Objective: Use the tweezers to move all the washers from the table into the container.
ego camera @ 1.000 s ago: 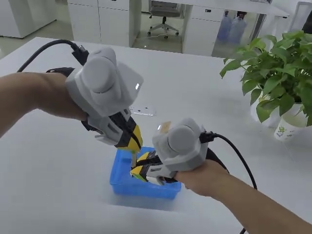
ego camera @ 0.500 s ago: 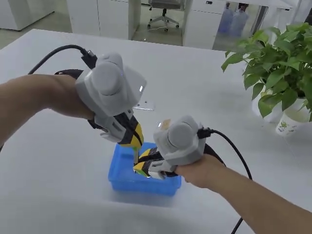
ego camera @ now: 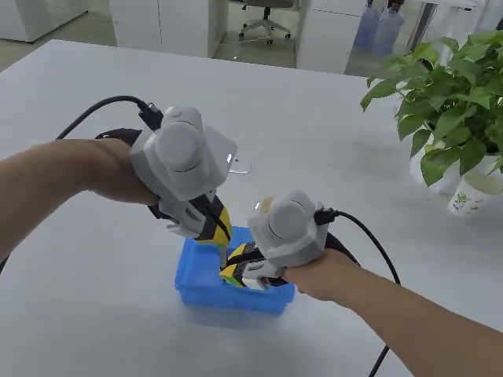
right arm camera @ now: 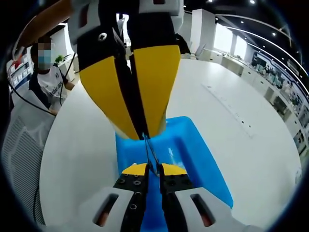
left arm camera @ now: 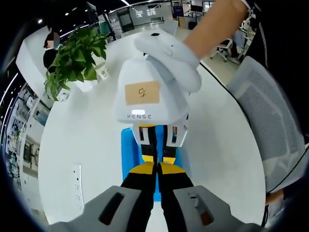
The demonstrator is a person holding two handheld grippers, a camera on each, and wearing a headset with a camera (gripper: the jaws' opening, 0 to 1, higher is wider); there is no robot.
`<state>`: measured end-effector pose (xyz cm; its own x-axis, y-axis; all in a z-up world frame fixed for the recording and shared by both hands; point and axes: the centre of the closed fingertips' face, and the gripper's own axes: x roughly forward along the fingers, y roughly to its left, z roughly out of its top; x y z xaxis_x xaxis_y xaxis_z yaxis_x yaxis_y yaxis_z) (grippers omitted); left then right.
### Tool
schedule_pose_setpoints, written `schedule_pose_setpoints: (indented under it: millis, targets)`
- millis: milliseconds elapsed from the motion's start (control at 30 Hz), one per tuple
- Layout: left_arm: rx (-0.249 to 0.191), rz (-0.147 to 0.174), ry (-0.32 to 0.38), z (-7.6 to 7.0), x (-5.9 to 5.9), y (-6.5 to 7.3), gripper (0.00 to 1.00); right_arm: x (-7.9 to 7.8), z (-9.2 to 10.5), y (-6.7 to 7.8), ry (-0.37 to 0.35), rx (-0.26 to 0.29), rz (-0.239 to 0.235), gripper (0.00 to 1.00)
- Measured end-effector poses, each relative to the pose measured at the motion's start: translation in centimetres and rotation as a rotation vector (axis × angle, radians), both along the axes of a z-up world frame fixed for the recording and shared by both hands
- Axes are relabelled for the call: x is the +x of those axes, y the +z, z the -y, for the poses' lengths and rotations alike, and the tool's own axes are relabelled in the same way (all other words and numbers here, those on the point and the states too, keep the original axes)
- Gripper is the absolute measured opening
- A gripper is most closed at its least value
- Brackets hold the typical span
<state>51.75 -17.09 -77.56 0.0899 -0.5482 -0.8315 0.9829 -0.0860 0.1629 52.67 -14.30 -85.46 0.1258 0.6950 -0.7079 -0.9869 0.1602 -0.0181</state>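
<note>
The person is holding both tools low over the blue container (ego camera: pixel 224 298), which is sitting on the white table (ego camera: pixel 94 314) near the person, with the potted plant (ego camera: pixel 448 102) well apart at the far right. The left gripper (ego camera: pixel 211 228) is coming in from the left and pointing down at the container's far side. The right gripper (ego camera: pixel 234 271) is reaching in from the right, with its tips just above the tray.

In the right gripper view the two tools are meeting nose to nose. The tweezers (right arm camera: pixel 150 152) are running as a thin metal sliver from the left tool's yellow jaws down into the right tool's own jaws. Both pairs of jaws are pressed together on the tweezers, one at each end. The tweezer tips are hanging over the container's open inside. Whether a washer is sitting in those tips is too small to tell.

The risks here are probably coming from the double hold. If the two hands are pulling along slightly different lines, the slim tweezers could be twisting or springing out of one clamp and dropping into the tray. Squeezing too hard near the tips could be flicking a small washer away onto the table. Pushing down while this close could also be nudging the light container sideways.
</note>
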Motion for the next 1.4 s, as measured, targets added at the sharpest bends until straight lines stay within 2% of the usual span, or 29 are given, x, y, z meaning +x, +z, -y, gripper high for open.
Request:
schedule_pose_setpoints:
  millis: [133,333,533,867,933,1000,1400]
  targets:
    - [-0.021,-0.015,0.017,0.1,0.1,-0.1,0.05,0.2,0.0,-0.3,-0.006,0.002,-0.018,0.11]
    - [-0.019,-0.014,0.017,0.1,0.2,0.0,0.05,0.1,-0.1,-0.1,-0.003,0.005,-0.025,0.11]
    - [-0.011,-0.008,0.01,-0.2,0.0,0.0,0.05,0.1,-0.2,-0.1,0.011,-0.01,-0.001,0.12]
    - [-0.006,-0.008,0.005,-0.3,-0.2,0.2,0.05,0.0,-0.1,0.1,0.013,-0.01,0.007,0.12]
    - [-0.007,0.005,0.006,-0.3,0.0,0.4,0.05,0.1,-0.1,0.3,0.011,-0.006,0.011,0.11]
    - [-0.01,0.0,0.006,-0.2,-0.2,0.6,0.05,0.0,-0.1,0.5,0.012,-0.002,0.015,0.11]
    - [-0.018,0.019,0.008,-0.6,-0.5,2.6,0.05,-0.3,-0.2,2.6,0.024,0.027,0.061,0.11]
